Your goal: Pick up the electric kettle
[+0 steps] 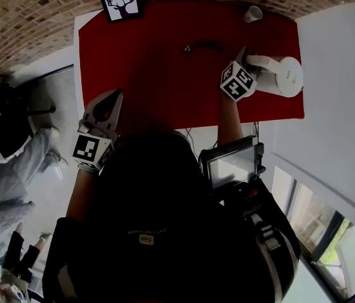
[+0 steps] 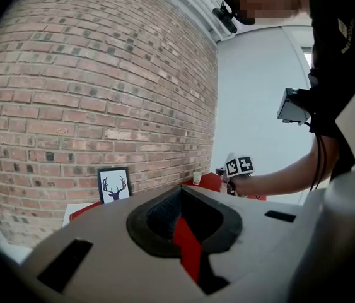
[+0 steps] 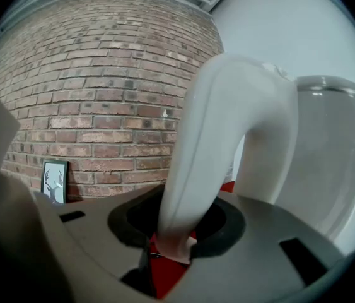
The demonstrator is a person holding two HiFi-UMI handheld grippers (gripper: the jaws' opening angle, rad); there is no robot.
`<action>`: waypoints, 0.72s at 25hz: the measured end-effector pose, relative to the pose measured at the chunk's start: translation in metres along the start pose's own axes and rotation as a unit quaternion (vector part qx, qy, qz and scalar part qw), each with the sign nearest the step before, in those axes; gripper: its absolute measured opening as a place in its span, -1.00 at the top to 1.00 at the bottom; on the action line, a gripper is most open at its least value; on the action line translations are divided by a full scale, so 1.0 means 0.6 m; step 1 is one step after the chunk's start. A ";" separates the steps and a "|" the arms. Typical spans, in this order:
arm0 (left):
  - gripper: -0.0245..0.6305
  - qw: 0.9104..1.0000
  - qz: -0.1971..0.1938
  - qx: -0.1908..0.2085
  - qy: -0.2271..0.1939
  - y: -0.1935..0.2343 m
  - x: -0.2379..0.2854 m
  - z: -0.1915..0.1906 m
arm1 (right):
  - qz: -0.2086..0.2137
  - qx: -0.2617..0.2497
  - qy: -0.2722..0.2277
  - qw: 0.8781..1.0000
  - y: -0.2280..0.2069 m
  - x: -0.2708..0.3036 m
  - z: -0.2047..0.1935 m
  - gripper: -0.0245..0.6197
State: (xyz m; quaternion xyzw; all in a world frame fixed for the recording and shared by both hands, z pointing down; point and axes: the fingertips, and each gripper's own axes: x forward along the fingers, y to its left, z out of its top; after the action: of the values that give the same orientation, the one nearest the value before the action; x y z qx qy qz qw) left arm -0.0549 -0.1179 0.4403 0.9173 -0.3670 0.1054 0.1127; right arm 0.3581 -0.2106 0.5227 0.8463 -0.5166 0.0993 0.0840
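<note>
Clamping the white handle [image 3: 218, 137] near its lower end, the right gripper [image 3: 174, 250] fingers [image 3: 272, 232] hold the electric kettle [image 1: 283, 76] at the red table's [image 1: 152, 74] 3 o'clock edge, probably to keep its glass body upright, while the left gripper [image 1: 104, 109], fingers pressed together and empty, hovers off the table at 8 o'clock.

Brick-walled corner room with a red table.
A brick wall [image 1: 32, 17] meets a plain white wall [image 2: 259, 93]. A red-topped table [image 1: 152, 74] stands against the brick, with a framed deer picture [image 1: 121, 2] at its back edge. To the left, a dark office chair [image 1: 4, 122] stands on grey floor [image 1: 57, 100]. A window [image 1: 319, 229] at the lower right shows daylight.
</note>
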 end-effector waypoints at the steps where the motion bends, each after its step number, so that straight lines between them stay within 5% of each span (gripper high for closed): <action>1: 0.91 1.000 0.002 -0.001 -0.002 0.002 -0.001 0.001 | 0.004 -0.003 -0.001 1.000 0.004 0.000 0.004 0.55; 18: 0.91 0.998 0.045 -0.013 -0.036 0.060 -0.036 0.013 | 0.148 -0.039 -0.039 0.988 0.155 -0.020 0.119 0.55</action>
State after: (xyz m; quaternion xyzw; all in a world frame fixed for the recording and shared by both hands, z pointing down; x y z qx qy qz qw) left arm -0.0941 -0.1314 0.4315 0.9014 -0.4133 0.0730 0.1064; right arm 0.2754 -0.2598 0.4541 0.7600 -0.6423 0.0578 0.0814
